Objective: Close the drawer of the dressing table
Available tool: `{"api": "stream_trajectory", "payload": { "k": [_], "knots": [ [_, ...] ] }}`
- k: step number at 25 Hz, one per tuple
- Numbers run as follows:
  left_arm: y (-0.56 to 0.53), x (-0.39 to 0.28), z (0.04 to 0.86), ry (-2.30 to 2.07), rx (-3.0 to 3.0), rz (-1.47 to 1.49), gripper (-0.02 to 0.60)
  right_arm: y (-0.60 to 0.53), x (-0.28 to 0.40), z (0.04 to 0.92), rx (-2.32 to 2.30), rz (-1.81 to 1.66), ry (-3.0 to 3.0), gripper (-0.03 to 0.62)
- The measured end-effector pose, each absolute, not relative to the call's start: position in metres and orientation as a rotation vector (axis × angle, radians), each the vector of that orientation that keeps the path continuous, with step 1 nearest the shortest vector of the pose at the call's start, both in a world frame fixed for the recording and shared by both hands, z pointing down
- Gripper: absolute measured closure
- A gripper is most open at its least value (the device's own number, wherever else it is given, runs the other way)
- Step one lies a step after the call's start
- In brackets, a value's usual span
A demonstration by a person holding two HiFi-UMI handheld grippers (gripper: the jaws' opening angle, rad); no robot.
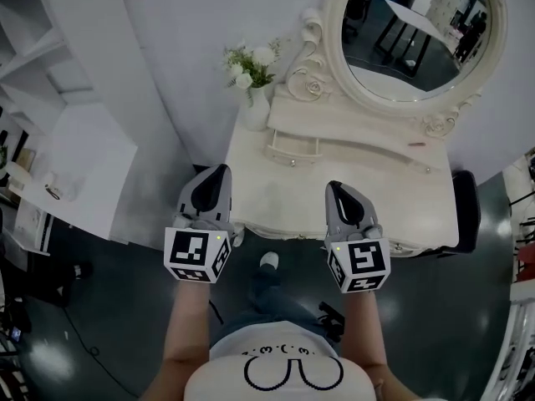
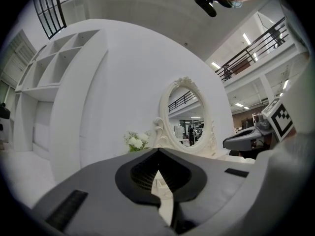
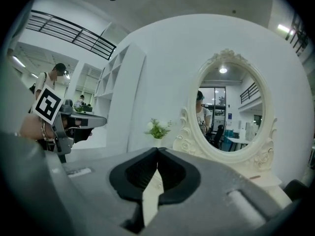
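The white dressing table (image 1: 351,199) stands in front of me with an oval mirror (image 1: 414,32) on its back shelf. Below that shelf, a small drawer (image 1: 292,150) sticks out a little toward me on the left. My left gripper (image 1: 222,172) hovers over the table's front left corner, tips together with nothing between them. Over the front edge to the right, my right gripper (image 1: 333,187) is likewise shut and empty. In the left gripper view the left gripper (image 2: 157,151) points level at the mirror (image 2: 189,119). The right gripper (image 3: 157,150) aims at the mirror (image 3: 231,112) too.
A white vase of flowers (image 1: 253,78) stands at the table's back left corner. A white shelf unit (image 1: 84,165) is to the left and a black chair (image 1: 468,207) to the right. Small knobs (image 1: 398,247) show on the table's front. A curved white wall rises behind.
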State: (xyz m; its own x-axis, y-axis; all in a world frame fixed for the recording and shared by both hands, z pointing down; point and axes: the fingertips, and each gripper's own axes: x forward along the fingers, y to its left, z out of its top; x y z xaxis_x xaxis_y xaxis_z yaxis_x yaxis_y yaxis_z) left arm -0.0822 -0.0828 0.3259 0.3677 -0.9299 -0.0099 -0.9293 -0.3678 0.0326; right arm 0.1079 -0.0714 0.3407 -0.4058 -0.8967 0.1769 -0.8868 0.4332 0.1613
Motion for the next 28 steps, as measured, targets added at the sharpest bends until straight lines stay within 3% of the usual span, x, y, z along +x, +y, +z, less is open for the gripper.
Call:
{"api": "stream_trajectory", "payload": {
  "k": [7,9,11,14,17,28],
  "knots": [
    [-0.157,-0.087,0.345,-1.755,2.554,0.036,0.583,-0.146,0.109,0.371,1.548,0.035,-2.451,0.585],
    [-0.178,-0.087,0.354,-1.746,2.544,0.066,0.583,-0.167,0.106,0.382,1.517,0.08,-2.462,0.424],
    [-0.198,-0.085,0.361,-1.732,2.534,0.089,0.583,-0.187,0.105,0.39,1.514,0.106,-2.463,0.308],
    [-0.224,-0.082,0.372,-1.704,2.523,0.123,0.583,-0.212,0.111,0.4,1.558,0.157,-2.452,0.204],
    [-0.242,-0.078,0.383,-1.677,2.516,0.159,0.583,-0.231,0.116,0.412,1.581,0.205,-2.426,0.169],
    [-0.263,-0.077,0.419,-1.605,2.48,0.235,0.583,-0.239,0.111,0.504,1.595,0.428,-2.238,0.169]
  ]
}}
